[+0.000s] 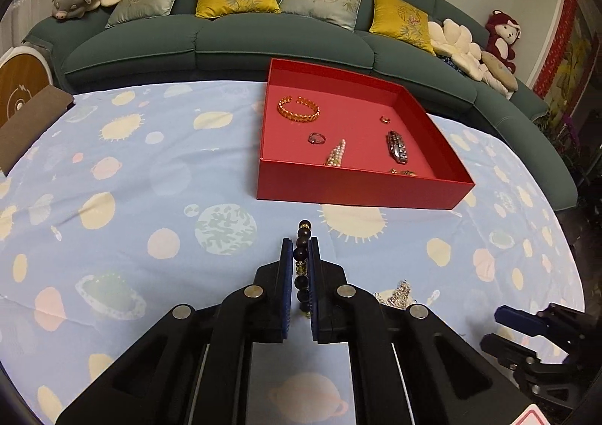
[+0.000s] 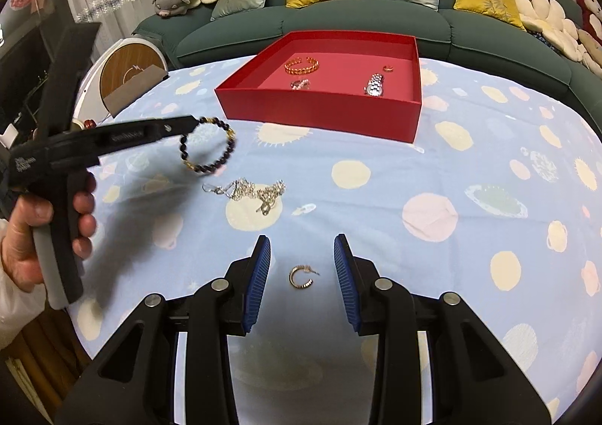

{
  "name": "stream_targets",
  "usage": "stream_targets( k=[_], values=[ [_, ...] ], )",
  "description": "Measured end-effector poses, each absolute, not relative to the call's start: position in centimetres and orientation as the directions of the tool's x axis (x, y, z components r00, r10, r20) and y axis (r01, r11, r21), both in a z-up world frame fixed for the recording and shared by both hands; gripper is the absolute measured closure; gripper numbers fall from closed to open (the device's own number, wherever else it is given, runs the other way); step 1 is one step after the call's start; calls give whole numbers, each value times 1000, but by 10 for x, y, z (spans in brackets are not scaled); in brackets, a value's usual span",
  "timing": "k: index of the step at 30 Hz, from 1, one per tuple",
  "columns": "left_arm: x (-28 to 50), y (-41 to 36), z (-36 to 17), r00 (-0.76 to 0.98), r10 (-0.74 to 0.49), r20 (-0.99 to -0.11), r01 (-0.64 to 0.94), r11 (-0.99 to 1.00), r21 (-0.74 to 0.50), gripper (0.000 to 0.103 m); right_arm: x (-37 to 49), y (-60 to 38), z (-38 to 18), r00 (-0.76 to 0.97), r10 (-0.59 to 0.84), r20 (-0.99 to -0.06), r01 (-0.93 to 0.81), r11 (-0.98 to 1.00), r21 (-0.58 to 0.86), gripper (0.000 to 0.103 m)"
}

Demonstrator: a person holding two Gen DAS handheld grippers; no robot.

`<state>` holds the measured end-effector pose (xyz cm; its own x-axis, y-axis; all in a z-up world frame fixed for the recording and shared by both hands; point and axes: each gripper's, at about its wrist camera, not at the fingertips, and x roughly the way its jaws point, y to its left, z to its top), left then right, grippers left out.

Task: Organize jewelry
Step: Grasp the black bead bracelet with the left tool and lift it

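Note:
My left gripper (image 1: 301, 248) is shut on a dark bead bracelet (image 1: 303, 267) and holds it above the table, short of the red box (image 1: 357, 192). In the right wrist view the bracelet (image 2: 209, 146) hangs from the left gripper (image 2: 192, 120). The box (image 2: 320, 113) holds a gold bangle (image 1: 299, 109), two rings, a pearl piece (image 1: 336, 154), a watch (image 1: 397, 146) and a small gold item. My right gripper (image 2: 303, 255) is open, low over a gold hoop earring (image 2: 302, 276) that lies between its fingers. A silver chain (image 2: 256, 192) lies on the cloth.
The round table has a blue planet-print cloth (image 2: 470, 180). A green sofa (image 1: 263, 37) with cushions and plush toys runs behind it. A brown stand (image 1: 30, 120) sits at the table's left edge. The silver chain (image 1: 395, 295) lies right of my left gripper.

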<state>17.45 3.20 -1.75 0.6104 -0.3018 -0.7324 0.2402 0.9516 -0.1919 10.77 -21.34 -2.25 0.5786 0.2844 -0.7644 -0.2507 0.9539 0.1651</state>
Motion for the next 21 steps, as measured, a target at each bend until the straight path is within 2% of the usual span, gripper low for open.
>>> stream_targets(
  k=[9,21],
  values=[
    [136,45,9,611,-351,-709,283,934,-219,98,99,-206,-38,549,272,-790,-275,952,137,69],
    [128,39,14,594,-381,-709,318,920,-228,98,105,-196,-53,549,218,-807,-287,956,63,70]
  ],
)
